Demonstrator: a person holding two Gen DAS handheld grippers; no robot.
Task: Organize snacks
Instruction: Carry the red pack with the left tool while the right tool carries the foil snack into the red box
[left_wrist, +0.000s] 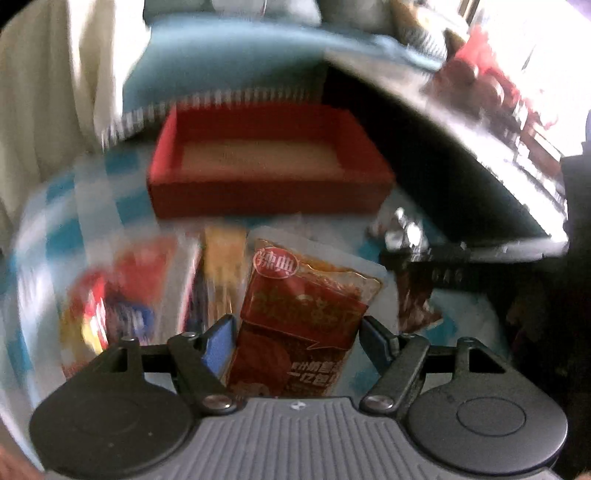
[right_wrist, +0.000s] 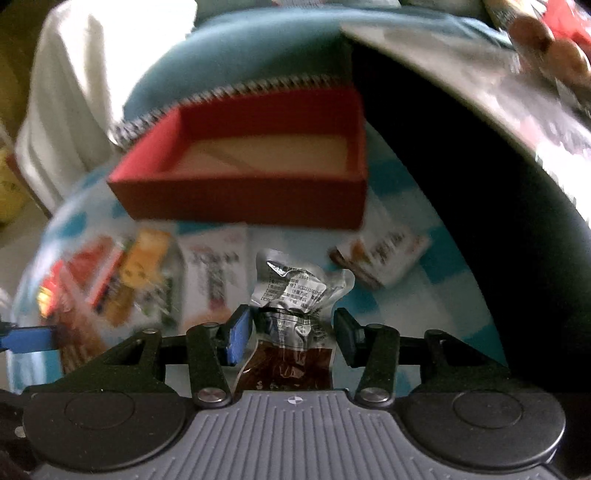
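Left hand-held gripper (left_wrist: 297, 332) is about half open, clamped on one red snack packet (left_wrist: 306, 317). Right hand-held gripper (right_wrist: 291, 328) stands partly open around one crumpled silver and brown packet (right_wrist: 295, 325); contact with the pads is unclear. One empty red box (left_wrist: 269, 192) sits above centre; several blurred packets (right_wrist: 110, 280) lie lower left on the checked bench (right_wrist: 424, 295)

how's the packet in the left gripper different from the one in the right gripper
The red packet in the left gripper is flat and smooth; the silver packet in the right gripper is crumpled and shiny.
The red packet carries big red printed lettering; the silver packet shows small black print above a dark brown lower part.
The red packet fills the gap between its jaws; the silver packet leaves space on its right.
Both stand upright before the empty red box.
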